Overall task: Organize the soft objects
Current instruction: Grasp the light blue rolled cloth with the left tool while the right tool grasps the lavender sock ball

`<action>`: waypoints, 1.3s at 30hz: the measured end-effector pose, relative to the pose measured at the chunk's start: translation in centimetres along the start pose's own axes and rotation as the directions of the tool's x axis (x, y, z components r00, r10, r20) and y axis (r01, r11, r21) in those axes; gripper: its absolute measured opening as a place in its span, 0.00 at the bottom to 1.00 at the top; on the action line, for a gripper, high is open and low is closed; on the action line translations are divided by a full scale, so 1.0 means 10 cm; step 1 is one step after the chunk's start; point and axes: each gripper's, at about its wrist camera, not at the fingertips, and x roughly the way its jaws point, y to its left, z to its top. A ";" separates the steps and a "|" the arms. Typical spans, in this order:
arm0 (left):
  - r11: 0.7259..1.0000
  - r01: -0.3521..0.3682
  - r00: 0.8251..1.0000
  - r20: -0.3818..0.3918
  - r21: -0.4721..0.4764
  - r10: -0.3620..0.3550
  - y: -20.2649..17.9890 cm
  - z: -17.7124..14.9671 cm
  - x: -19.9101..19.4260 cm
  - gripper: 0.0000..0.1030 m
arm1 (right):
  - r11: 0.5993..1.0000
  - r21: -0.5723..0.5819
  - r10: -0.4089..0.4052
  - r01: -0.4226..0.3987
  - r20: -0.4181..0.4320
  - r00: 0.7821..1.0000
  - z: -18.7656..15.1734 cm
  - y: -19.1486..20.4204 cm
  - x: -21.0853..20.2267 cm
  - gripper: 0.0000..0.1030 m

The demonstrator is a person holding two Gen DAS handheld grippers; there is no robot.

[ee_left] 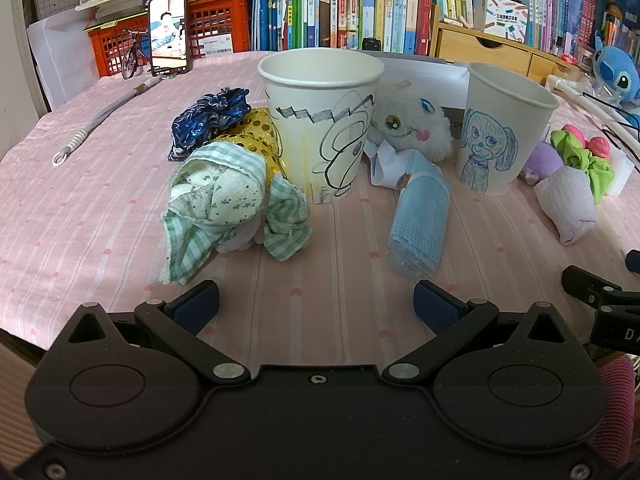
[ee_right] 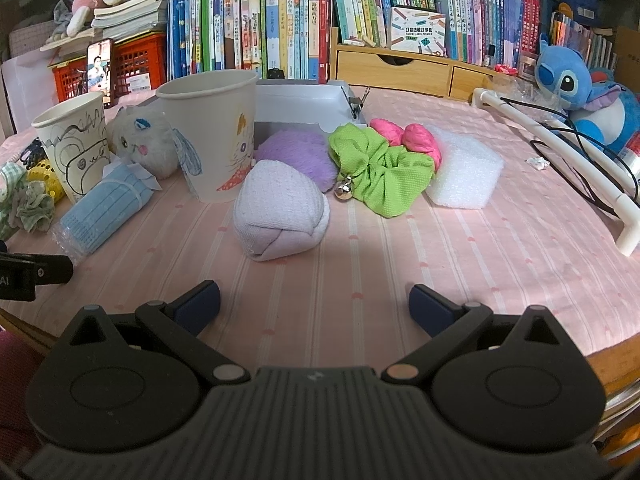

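Left gripper (ee_left: 316, 300) is hovering low over the table's (ee_left: 100, 216) near edge, jaws apart, gripping nothing. Right gripper (ee_right: 314, 300) is doing the same, jaws spread, empty. Two drawn-on paper cups (ee_left: 320, 128) (ee_right: 212, 136) are standing mid-table. Green checked cloth (ee_left: 224, 204) is lying left of the first cup, bagged blue masks (ee_left: 420, 220) between the cups, rolled white sock (ee_right: 280, 216) just ahead of the right gripper, green scrunchie (ee_right: 380, 172) behind it.

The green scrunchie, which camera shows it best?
The right wrist view: the green scrunchie lies near centre, unobstructed, bell visible. In the left wrist view it sits at the far right edge, distorted, partly behind the rolled white sock.
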 end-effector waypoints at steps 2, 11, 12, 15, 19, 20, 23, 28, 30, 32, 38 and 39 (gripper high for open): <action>1.000 0.001 1.000 0.011 0.000 -0.001 0.00 -0.02 -0.01 1.00 | 1.000 0.004 -0.004 0.004 0.016 1.000 -0.02 0.00 -0.01 1.00; 0.999 0.041 0.999 0.026 0.032 -0.042 -0.01 -0.03 -0.08 1.00 | 1.000 0.014 0.005 -0.006 0.054 0.999 -0.05 -0.02 -0.04 1.00; 0.998 0.057 0.998 0.032 0.034 -0.058 -0.02 -0.03 -0.11 1.00 | 1.000 0.023 0.017 -0.019 0.064 0.998 -0.04 -0.03 -0.04 1.00; 0.995 0.090 0.993 0.068 0.039 -0.093 -0.05 0.00 -0.19 1.00 | 0.998 0.036 0.052 -0.056 0.104 0.993 -0.01 -0.06 -0.07 1.00; 0.993 0.104 0.986 0.124 0.051 -0.110 -0.13 0.07 -0.23 0.98 | 0.998 -0.012 0.069 -0.068 0.178 0.982 0.04 -0.04 -0.11 1.00; 0.993 0.105 0.985 0.132 0.055 -0.112 -0.16 0.09 -0.24 0.97 | 0.997 -0.023 0.074 -0.071 0.185 0.980 0.05 -0.03 -0.11 1.00; 0.991 0.121 0.979 0.154 0.063 -0.130 -0.23 0.16 -0.21 0.95 | 0.996 -0.036 0.084 -0.079 0.197 0.977 0.09 -0.03 -0.07 0.98; 0.990 0.128 0.976 0.167 0.060 -0.136 -0.30 0.21 -0.07 0.89 | 0.995 -0.054 0.094 -0.085 0.209 0.973 0.12 -0.04 0.00 0.97; 0.990 0.124 0.977 0.169 0.068 -0.134 -0.33 0.21 -0.03 0.88 | 0.994 -0.069 0.093 -0.080 0.215 0.972 0.11 -0.03 0.01 0.95; 0.989 0.120 0.975 0.176 0.083 -0.133 -0.36 0.19 -0.02 0.85 | 0.993 -0.085 0.093 -0.077 0.215 0.972 0.11 -0.01 0.03 0.93; 0.987 0.127 0.978 0.154 0.100 -0.141 -0.38 0.14 0.04 0.70 | 0.991 -0.101 0.104 -0.085 0.202 0.974 0.10 0.01 0.07 0.88; 0.987 0.127 0.978 0.154 0.096 -0.141 -0.38 0.13 0.05 0.68 | 0.991 -0.101 0.105 -0.086 0.199 0.974 0.11 0.01 0.07 0.88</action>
